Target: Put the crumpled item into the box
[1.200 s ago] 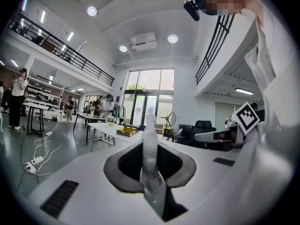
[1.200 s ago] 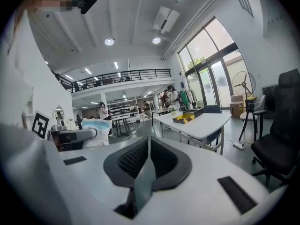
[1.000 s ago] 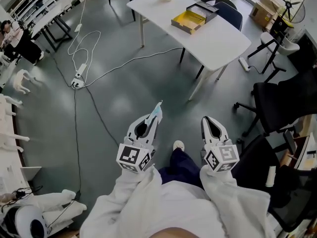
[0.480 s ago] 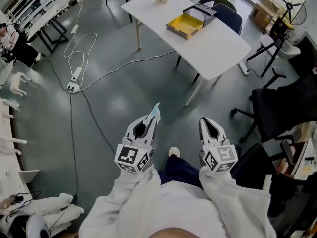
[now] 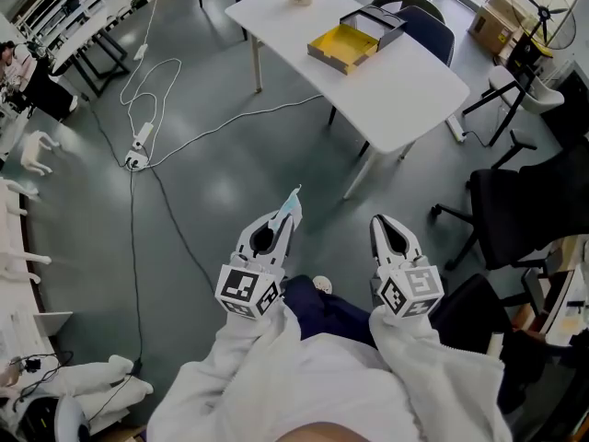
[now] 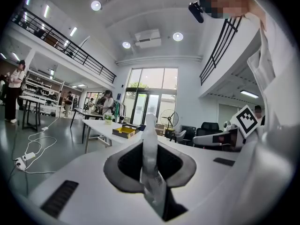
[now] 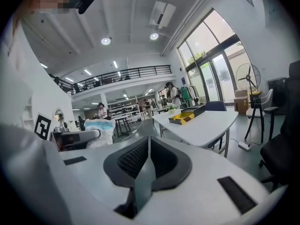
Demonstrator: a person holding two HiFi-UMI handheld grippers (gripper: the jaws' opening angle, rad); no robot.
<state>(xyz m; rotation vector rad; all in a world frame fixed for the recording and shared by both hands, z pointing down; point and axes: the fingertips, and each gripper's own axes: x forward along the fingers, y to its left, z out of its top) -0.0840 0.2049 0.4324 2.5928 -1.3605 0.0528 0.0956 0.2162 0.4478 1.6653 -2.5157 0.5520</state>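
- Left gripper view: my left gripper [image 6: 149, 142] pinches the crumpled item [image 6: 150, 165], jaws narrow on the pale wad, which sticks up past the tips.
- Right gripper view: my right gripper [image 7: 149, 146] carries nothing, jaws pressed together.
- Head view: the yellow-lined box [image 5: 343, 46] sits open on the white table [image 5: 405, 81] at one o'clock, well apart from both grippers.

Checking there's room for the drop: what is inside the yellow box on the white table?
The box shows only its bare yellow floor in the head view; nothing visible lies in it. Its near wall may hide a thin strip.
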